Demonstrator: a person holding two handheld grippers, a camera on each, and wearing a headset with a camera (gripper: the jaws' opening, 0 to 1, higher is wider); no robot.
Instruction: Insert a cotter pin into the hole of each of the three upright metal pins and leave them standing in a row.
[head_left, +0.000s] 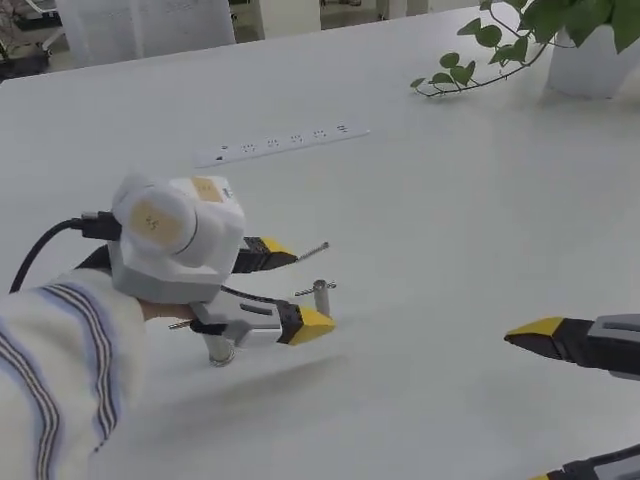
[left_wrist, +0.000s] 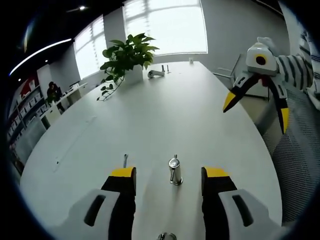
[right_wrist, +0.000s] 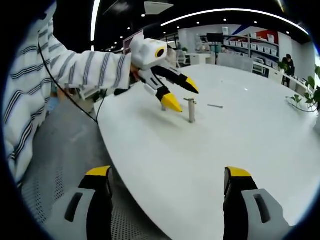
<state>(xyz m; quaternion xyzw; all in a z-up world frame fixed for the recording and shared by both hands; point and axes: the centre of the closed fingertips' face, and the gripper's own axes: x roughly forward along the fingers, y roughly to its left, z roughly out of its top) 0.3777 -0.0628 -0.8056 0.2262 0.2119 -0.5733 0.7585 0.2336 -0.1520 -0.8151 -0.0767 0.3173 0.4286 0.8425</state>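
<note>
A striped sleeve (head_left: 50, 370) comes in at the bench's (head_left: 430, 230) left edge, holding the left gripper (head_left: 312, 289). A second metal pin (head_left: 220, 350) stands upright left of the cottered metal pin (left_wrist: 174, 171), under that gripper's body. The left gripper is released, its jaws spread either side of the cottered metal pin and clear of it. That pin is upright with a cotter pin through its head. A loose cotter pin (head_left: 313, 249) lies just beyond it. The right gripper (head_left: 528, 405) is well right of it, jaws apart, empty.
</note>
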